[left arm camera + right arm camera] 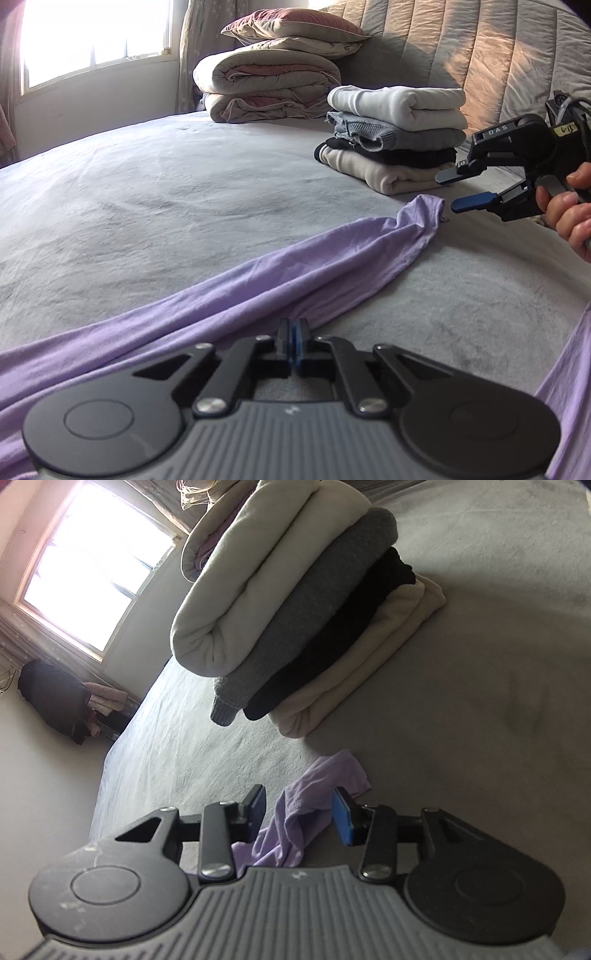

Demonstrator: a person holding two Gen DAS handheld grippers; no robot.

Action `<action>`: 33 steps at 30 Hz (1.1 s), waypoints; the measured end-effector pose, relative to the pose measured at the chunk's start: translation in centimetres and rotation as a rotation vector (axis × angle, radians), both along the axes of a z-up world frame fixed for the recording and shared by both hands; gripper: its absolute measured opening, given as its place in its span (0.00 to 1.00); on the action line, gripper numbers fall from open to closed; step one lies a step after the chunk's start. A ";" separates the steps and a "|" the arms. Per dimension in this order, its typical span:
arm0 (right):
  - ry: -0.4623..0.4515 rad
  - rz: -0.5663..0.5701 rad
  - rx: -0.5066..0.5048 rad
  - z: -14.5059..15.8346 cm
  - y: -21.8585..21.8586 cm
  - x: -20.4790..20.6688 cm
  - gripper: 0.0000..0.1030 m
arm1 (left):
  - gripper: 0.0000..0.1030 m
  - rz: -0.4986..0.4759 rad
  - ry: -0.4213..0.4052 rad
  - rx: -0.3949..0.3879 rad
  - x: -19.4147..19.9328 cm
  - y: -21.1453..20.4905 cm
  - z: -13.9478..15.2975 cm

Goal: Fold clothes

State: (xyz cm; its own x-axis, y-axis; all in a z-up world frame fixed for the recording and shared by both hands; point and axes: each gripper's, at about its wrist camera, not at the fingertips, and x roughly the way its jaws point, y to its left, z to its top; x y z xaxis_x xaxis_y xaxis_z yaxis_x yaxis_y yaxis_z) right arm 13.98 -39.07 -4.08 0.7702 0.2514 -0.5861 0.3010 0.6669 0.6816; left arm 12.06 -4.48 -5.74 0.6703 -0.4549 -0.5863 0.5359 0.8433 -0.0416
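A lilac garment (280,273) lies stretched in a long band across the grey bed (147,206). My left gripper (294,334) is shut on the lilac garment's near edge. My right gripper (448,190) is open, held just right of the garment's far bunched end, not touching it. In the right wrist view the right gripper (300,808) is open with that bunched end (314,794) lying between its fingers.
A stack of folded clothes (399,136), white, grey, black and beige, sits on the bed just behind the garment's far end; it also shows in the right wrist view (295,605). Folded quilts and pillows (273,77) lie at the back. A window (92,37) is at the left.
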 end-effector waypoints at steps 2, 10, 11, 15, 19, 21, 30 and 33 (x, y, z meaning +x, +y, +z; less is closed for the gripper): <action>0.020 -0.019 0.023 -0.8 -0.3 0.4 0.43 | 0.01 0.007 0.003 -0.019 0.0 0.2 0.2; 0.042 -0.047 -0.065 -1.8 -0.2 1.0 0.04 | 0.01 0.006 0.044 -0.137 0.2 1.8 1.5; 0.035 -0.045 -0.085 -1.5 0.0 0.9 0.04 | 0.01 0.004 0.050 -0.154 0.1 2.0 1.7; 0.014 -0.037 -0.168 0.3 0.7 0.5 0.04 | 0.00 -0.013 0.069 -0.198 -0.2 2.6 2.3; 0.020 -0.014 -0.283 2.2 1.6 -0.3 0.04 | 0.00 -0.043 0.083 -0.223 -0.6 3.1 2.8; 0.042 0.001 -0.327 2.5 2.0 -0.7 0.04 | 0.00 -0.058 0.089 -0.235 -0.8 3.3 3.0; 0.174 0.065 -0.413 1.0 2.1 -2.1 0.04 | 0.00 -0.153 0.173 -0.186 -1.9 2.8 1.8; 0.215 0.085 -0.411 0.3 2.1 -1.7 0.05 | 0.01 -0.171 0.209 -0.152 -2.0 2.6 1.0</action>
